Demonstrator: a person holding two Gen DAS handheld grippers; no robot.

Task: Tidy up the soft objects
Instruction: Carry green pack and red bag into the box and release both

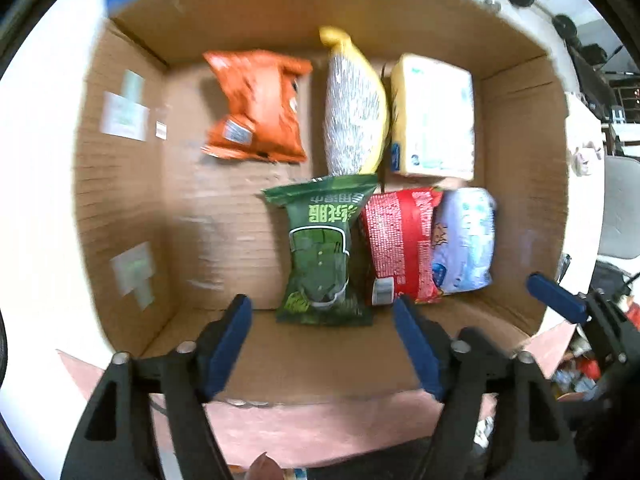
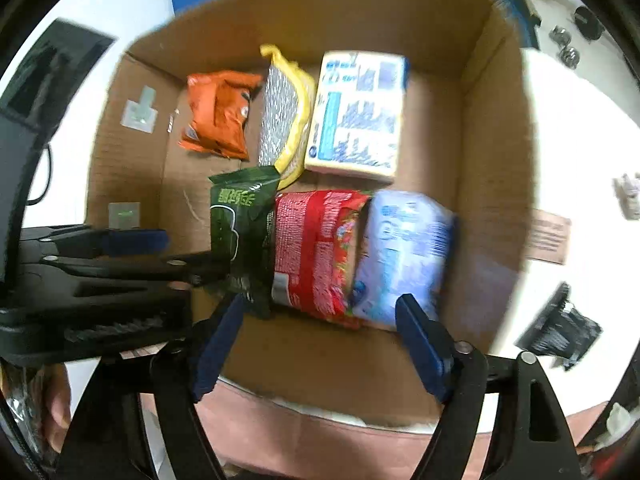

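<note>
Evidently both the left gripper (image 1: pixel 322 344) and right gripper (image 2: pixel 318 346) hang spread and empty above the cardboard box (image 1: pixel 120 184); the next packet best fills the bare floor beside the green packet (image 1: pixel 322 252).

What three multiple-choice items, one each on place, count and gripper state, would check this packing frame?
1. Where does the orange packet lie in the cardboard box?
A. far row, left of the yellow-edged bag
B. near row, beside the red packet
C. outside the box

2. How many packages lie in the box?
A. four
B. six
C. eight

3. How is the left gripper?
A. shut on the green packet
B. open, holding nothing
C. out of view

Key: 1 A, it sits at the far wall, left of that bag. 2 B, three far, three near. 3 B, its fingers are spread with only cardboard between them.
</note>
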